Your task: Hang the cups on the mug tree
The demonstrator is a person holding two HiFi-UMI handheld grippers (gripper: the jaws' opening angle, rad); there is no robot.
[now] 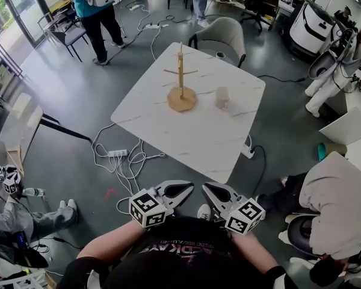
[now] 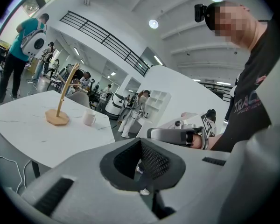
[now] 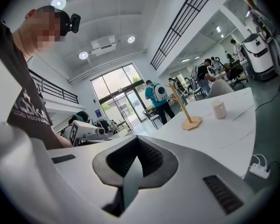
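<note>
Table [image 1: 186, 134] with 1 mug tree [image 1: 181, 92] and 1 cup [image 1: 222, 97] on top

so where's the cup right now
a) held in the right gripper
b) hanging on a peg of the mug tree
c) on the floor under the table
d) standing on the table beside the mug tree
d: the cup stands upright on the white table just beside the mug tree, whose pegs are all bare.
</note>
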